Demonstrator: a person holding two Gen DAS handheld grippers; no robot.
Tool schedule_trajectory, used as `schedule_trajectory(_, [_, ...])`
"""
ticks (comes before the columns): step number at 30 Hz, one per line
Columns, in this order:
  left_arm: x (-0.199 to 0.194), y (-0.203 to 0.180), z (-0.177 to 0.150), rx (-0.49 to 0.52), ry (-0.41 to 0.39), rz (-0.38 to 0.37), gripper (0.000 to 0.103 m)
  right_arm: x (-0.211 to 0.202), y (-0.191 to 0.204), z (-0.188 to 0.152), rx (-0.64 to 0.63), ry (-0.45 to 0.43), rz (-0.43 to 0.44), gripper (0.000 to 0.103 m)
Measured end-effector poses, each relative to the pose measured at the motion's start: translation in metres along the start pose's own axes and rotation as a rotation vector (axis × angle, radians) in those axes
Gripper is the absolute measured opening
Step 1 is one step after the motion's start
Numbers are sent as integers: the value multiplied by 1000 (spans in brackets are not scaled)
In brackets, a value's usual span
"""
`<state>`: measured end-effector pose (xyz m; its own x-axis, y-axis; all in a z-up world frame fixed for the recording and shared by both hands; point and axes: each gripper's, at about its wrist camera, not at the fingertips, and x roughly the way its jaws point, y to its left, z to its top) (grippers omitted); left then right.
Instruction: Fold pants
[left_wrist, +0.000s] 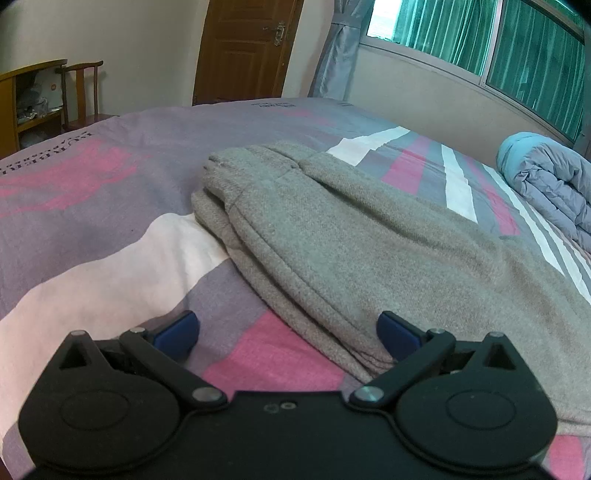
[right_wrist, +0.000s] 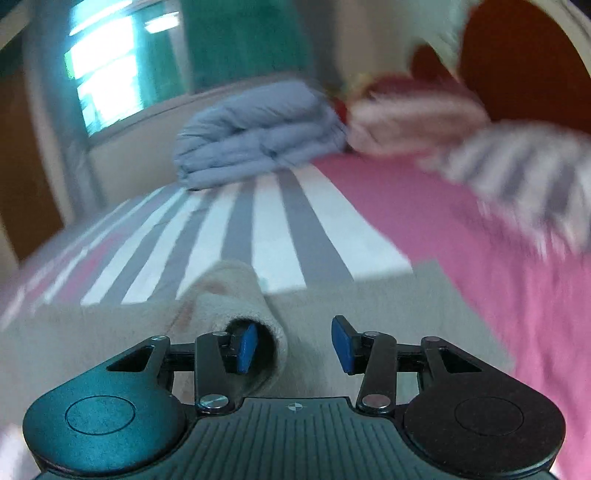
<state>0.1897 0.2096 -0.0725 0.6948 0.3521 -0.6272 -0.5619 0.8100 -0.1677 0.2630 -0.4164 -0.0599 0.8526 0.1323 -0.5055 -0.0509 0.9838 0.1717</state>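
- Your left gripper (left_wrist: 288, 332) is spread wide with nothing between its blue pads: one pad sits over the bedsheet (left_wrist: 110, 236), the other over the near hem of the grey sweatpants (left_wrist: 354, 236). Close from here and you would likely catch only the outermost edge, or sheet along with it, and a lift would then drag the bedding.
- Your right gripper (right_wrist: 293, 341) is also parted and pinching nothing, but its left pad sits inside a curled-up tube of the grey fabric (right_wrist: 240, 291). If you pull away without freeing that pad, I'd expect the cloth to snag and the fold to come undone.
- The right wrist view is smeared with motion blur, so that hand is judged to be moving quickly; a fast swing with fabric hooked on a finger is the main risk here.
- The pants lie on the bed, already doubled over, with stacked edges showing on the left side in the left wrist view. The layers look soft and loose, so grabbing just the top one could shear them apart.
- Further off, a folded blue-grey quilt (right_wrist: 258, 129) rests near the window wall, and striped pillows (right_wrist: 517, 166) lie beyond the pink area. Both sit well apart from the pants, so they are a hazard only on a wide sweep.
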Motion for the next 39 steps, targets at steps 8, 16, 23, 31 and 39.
schedule_trajectory(8, [1,0,1,1,1,1,97,29,-55,3,437,-62,136,6])
schedule_trajectory(16, [3,-2,2,5,4,9,97,65,-106,-52,758,57,158,6])
schedule_trajectory(23, [3,0,2,5,3,6,97,64,-127,-56,839,48,182,6])
schedule_trajectory(31, [3,0,2,3,6,5,97,36,-139,-50,890,35,151,6])
schedule_trajectory(39, [2,2,2,4,10,-5,97,-15,-128,-47,854,-39,151,5])
